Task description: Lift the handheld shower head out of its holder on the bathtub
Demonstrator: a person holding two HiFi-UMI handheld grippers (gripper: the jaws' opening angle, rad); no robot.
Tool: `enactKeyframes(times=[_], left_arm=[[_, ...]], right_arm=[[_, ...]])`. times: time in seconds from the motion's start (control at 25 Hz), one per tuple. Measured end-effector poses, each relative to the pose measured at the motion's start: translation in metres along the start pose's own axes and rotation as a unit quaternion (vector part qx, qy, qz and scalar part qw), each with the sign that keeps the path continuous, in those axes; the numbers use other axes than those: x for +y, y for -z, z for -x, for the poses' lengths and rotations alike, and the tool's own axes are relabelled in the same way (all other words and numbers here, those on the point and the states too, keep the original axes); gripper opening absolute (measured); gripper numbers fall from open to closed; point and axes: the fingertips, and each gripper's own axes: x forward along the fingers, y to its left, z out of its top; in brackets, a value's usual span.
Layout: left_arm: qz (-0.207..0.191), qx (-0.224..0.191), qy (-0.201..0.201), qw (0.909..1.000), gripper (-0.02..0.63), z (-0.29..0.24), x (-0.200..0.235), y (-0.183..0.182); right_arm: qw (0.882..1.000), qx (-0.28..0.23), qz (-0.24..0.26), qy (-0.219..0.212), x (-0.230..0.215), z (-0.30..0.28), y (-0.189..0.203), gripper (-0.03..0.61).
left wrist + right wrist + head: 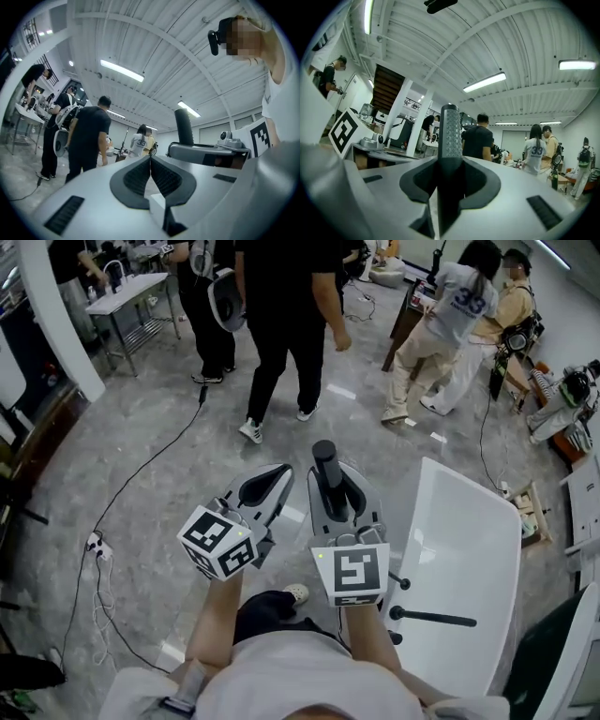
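The shower head point(324, 461) is a black stick-shaped wand with a dotted nozzle face point(450, 133). It stands between the jaws of my right gripper point(330, 487), which is shut on it point(449, 165), and its tip sticks out past the fingertips. The wand is held over the floor, left of the white bathtub point(427, 521). My left gripper point(277, 476) hovers just left of the right one; its ribbed pads meet with nothing between them point(150, 161). In the left gripper view the wand point(183, 126) rises beside it.
A black tap lever point(433, 618) and knobs point(404, 583) sit on the tub's near rim. Several people stand beyond on the grey floor, the nearest in black point(286, 296). A cable and power strip point(95, 542) lie at left. A metal table point(127, 292) stands far left.
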Motion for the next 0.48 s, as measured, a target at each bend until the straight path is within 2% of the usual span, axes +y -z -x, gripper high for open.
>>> enactKeyframes(times=[0.48], left_arm=[[-0.013, -0.03, -0.12, 0.9923, 0.011, 0.078, 0.061, -0.023]], right_arm=[[0.99, -0.024, -0.013, -0.139, 0.092, -0.043, -0.022, 0.12]])
